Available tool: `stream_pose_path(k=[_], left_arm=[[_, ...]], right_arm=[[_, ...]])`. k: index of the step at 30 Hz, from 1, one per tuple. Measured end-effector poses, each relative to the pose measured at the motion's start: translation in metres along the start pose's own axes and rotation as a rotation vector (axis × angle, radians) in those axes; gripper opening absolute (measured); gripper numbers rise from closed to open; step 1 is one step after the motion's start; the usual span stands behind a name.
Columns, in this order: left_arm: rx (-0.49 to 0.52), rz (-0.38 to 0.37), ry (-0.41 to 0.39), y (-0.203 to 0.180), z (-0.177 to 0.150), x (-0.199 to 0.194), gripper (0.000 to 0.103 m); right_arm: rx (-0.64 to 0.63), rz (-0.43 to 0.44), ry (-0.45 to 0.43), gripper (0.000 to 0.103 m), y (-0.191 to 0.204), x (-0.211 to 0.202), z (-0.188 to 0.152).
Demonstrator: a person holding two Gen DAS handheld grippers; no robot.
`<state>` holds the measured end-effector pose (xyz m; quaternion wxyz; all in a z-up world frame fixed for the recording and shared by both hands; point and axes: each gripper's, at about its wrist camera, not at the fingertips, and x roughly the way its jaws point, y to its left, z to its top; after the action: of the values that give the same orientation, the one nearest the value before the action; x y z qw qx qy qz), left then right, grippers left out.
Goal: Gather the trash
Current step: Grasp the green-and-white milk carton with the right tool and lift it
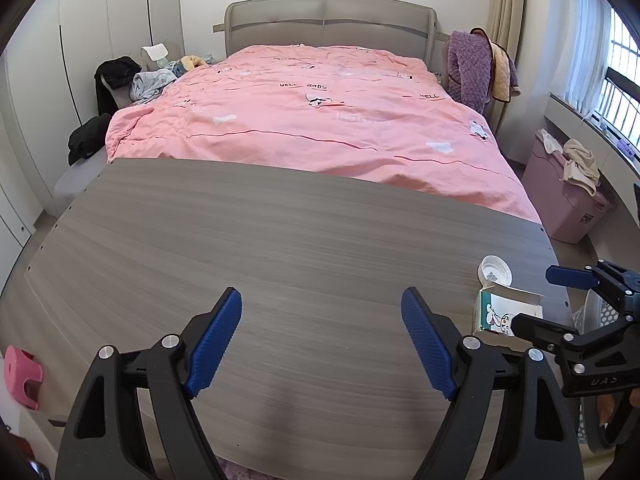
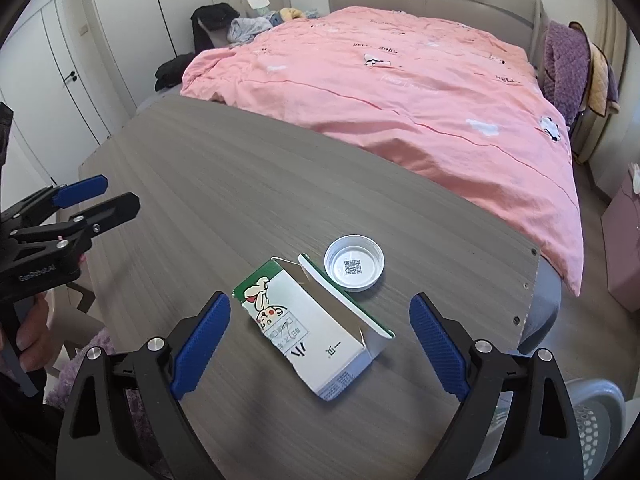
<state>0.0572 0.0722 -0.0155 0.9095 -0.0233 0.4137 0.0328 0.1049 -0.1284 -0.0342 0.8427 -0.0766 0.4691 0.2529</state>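
Observation:
A torn white and green carton point(image 2: 316, 328) with a cartoon dog lies on the grey wood table point(image 2: 224, 184), near its right end. A white round lid point(image 2: 354, 263) lies just behind it. My right gripper point(image 2: 320, 340) is open, its blue pads on either side of the carton and above it. My left gripper point(image 1: 320, 340) is open and empty over the bare middle of the table point(image 1: 280, 240). In the left wrist view the carton point(image 1: 500, 312) and lid point(image 1: 496, 271) sit at the right, with the right gripper point(image 1: 552, 304) beside them.
A bed with a pink duvet point(image 1: 312, 116) lies behind the table. A grey perforated basket point(image 2: 592, 424) stands below the table's right end. A pink storage bin point(image 1: 568, 204) is at the right, a pink stool point(image 1: 22, 376) at the left.

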Motion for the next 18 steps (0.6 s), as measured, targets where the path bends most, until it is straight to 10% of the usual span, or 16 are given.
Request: stream_pose_path(k=[18], left_arm=[[-0.029,0.006,-0.009,0.012,0.002,0.001,0.078]], right_arm=[[0.013,0.124,0.082,0.089,0.014,0.015,-0.012]])
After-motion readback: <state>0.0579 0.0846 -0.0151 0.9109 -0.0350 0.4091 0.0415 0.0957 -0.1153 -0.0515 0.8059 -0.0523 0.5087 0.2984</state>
